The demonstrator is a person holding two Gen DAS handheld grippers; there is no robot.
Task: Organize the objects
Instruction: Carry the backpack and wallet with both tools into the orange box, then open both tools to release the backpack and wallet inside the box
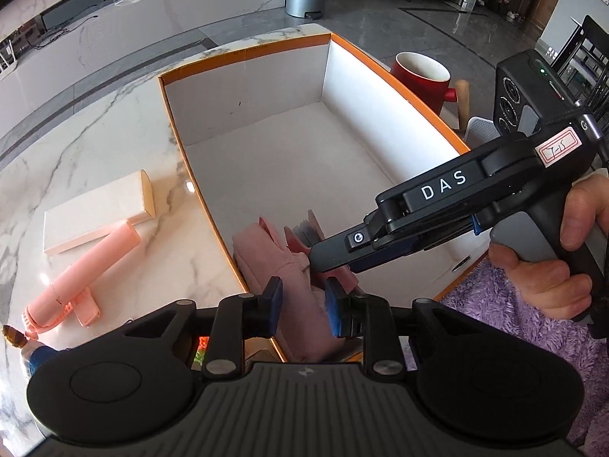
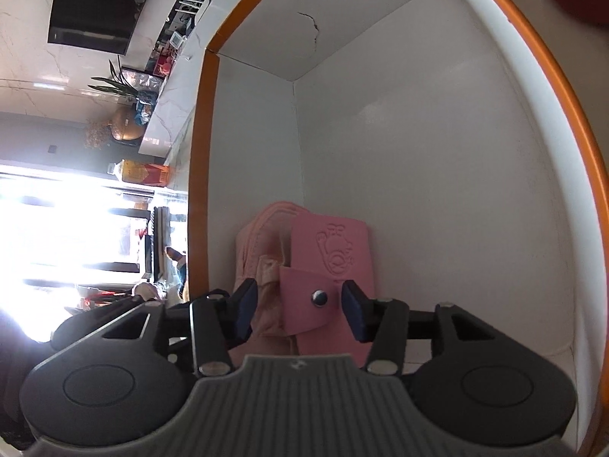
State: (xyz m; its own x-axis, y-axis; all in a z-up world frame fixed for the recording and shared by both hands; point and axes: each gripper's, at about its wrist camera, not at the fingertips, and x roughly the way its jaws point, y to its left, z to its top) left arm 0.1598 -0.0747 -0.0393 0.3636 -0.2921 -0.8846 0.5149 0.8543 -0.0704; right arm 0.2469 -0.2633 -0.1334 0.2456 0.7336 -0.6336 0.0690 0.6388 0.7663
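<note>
Your tidying is partly done: at nine o'clock on the marble table (image 1: 106, 133), a pink handheld fan (image 1: 76, 285) and a cream box (image 1: 95, 209) wait outside, while a folded pink cloth (image 1: 266, 255) and a pink snap-flap notebook (image 2: 331, 251) sit in the near corner of the orange-rimmed box (image 1: 342, 144). Your left gripper (image 1: 302, 306) hangs slightly parted over the cloth, gripping nothing; your right gripper (image 2: 297, 308), jaws well apart, straddles the notebook's flap without touching. A red mug (image 1: 420, 76) stands at two o'clock.

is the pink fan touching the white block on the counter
Touching. The left wrist view shows the pink fan with its handle end lying over the near edge of the white block, no counter visible between them.
</note>
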